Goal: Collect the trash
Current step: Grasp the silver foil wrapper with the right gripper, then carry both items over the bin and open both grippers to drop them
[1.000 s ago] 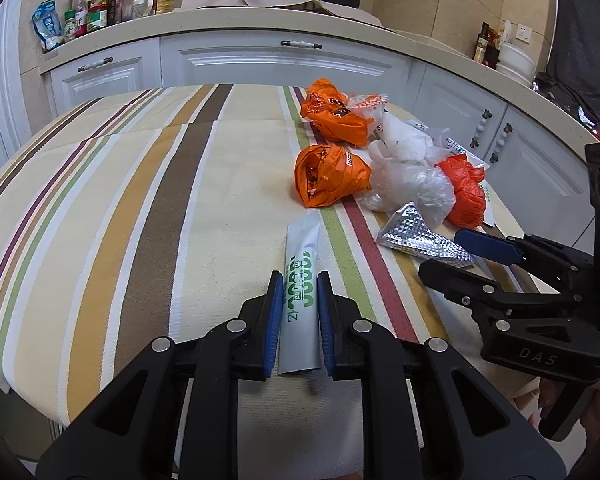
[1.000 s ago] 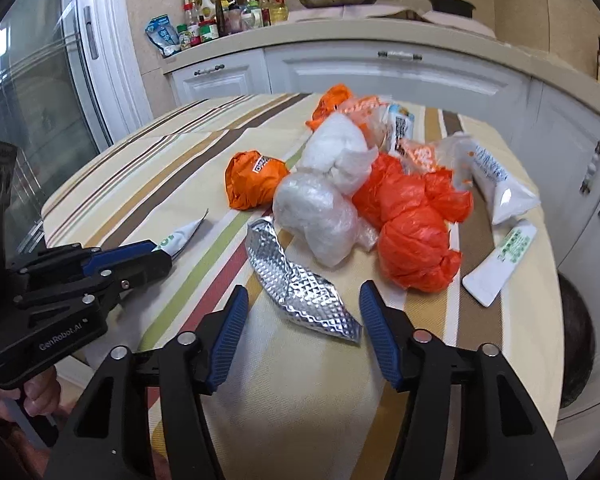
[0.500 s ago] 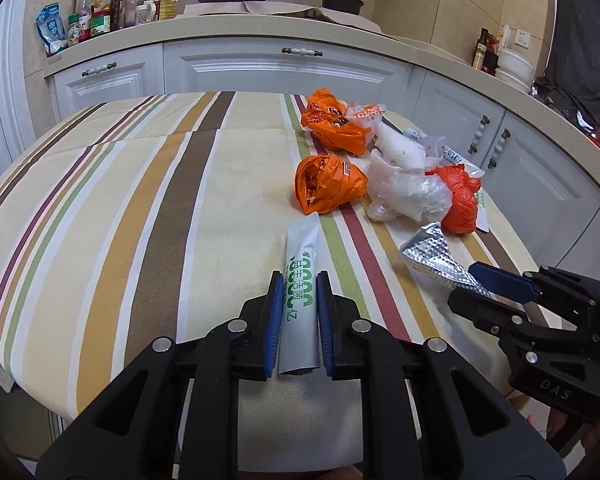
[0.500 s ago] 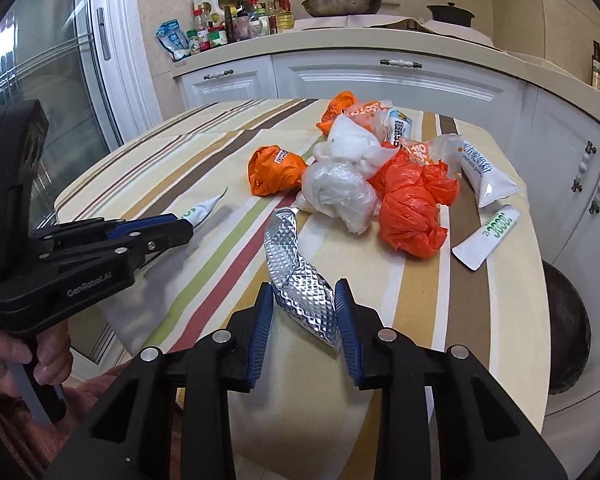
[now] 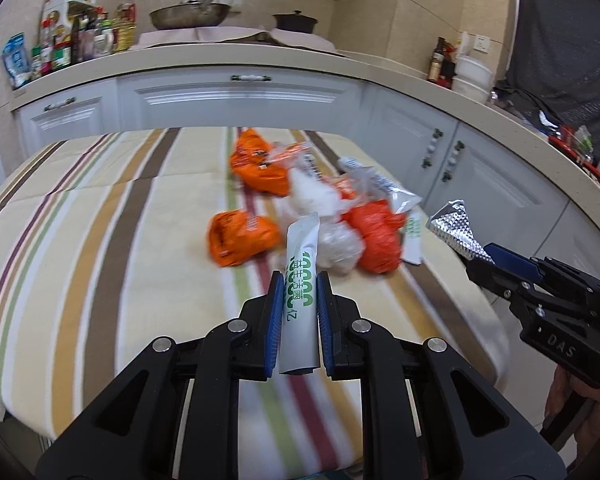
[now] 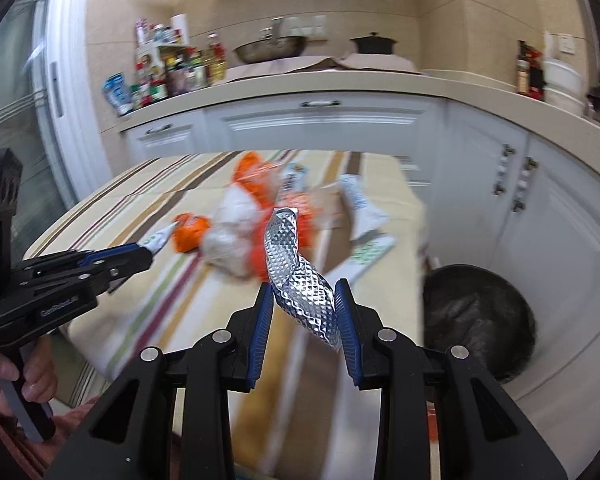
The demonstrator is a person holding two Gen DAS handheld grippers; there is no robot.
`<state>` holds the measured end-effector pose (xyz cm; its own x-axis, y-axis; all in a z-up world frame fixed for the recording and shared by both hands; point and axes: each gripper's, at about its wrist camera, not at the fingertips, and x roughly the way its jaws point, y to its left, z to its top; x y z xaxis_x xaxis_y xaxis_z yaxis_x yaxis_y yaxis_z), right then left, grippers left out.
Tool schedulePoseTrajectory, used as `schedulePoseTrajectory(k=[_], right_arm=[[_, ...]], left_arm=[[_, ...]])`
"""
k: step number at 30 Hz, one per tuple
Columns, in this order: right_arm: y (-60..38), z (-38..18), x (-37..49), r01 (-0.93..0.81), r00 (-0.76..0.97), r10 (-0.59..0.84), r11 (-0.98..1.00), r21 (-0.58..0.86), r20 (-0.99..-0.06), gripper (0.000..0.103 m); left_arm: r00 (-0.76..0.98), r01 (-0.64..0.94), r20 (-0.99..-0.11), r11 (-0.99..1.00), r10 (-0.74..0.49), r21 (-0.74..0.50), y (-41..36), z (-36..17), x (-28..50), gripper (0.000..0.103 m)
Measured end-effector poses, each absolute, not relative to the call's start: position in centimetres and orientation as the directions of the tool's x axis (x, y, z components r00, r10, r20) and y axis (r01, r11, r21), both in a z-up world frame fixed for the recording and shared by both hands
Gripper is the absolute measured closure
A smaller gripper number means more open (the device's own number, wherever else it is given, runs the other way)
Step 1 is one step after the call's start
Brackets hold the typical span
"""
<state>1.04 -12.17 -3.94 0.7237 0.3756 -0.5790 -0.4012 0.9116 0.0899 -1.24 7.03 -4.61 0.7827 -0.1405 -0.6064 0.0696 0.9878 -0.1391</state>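
My left gripper [image 5: 299,304] is shut on a white sachet with green print [image 5: 301,280] and holds it above the striped table [image 5: 100,240]. My right gripper [image 6: 304,312] is shut on a crinkled silver foil wrapper [image 6: 296,276], lifted off the table; it also shows in the left wrist view [image 5: 454,228]. A pile of trash lies on the table: orange bags [image 5: 242,238], a red-orange bag [image 5: 376,236], clear plastic bags [image 5: 336,246] and white sachets [image 6: 360,204].
A black-lined bin [image 6: 476,320] stands on the floor to the right of the table. White cabinets [image 5: 236,100] and a counter with bottles [image 5: 68,44], a pan and a pot lie behind.
Both grippers have lifted and pulled back from the table with their items. The right gripper closed on the foil wrapper during the last second. The view is motion-blurred now.
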Motion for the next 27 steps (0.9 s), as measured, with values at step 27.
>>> schedulePoseTrajectory(k=[27], right_arm=[[-29.6,-7.6,9.6,0.013,0.823,0.043,0.995,0.095,-0.566,0.070]], left_arm=[[0.731,0.323,-0.637,0.946,-0.244,0.008,-16.6,-5.2,13.6,0.087]])
